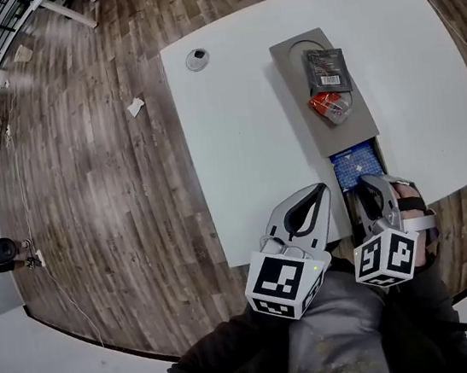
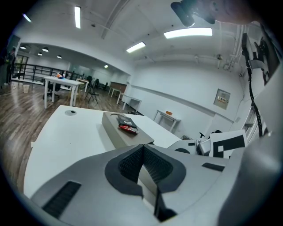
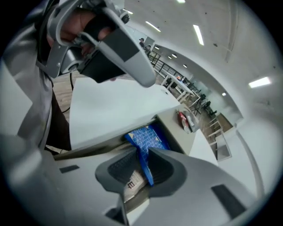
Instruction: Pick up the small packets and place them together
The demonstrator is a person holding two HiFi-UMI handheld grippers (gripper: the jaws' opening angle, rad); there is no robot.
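Note:
A long grey box (image 1: 301, 111) lies on the white table (image 1: 235, 138). On its lid rest a dark packet (image 1: 326, 69) and a red packet (image 1: 330, 107). At the box's open near end sits a blue patterned packet (image 1: 356, 166). My right gripper (image 1: 369, 184) reaches into that end. In the right gripper view the blue packet (image 3: 148, 137) stands on edge, pinched between the pads of the right gripper (image 3: 142, 154). My left gripper (image 1: 317, 195) hovers by the table's near edge, left of the box, and is shut on nothing (image 2: 142, 148).
A round cable grommet (image 1: 197, 59) sits in the table's far left corner. A paper scrap (image 1: 134, 107) lies on the wooden floor to the left. The person's lap is right below both grippers. More desks (image 2: 62, 84) stand far off.

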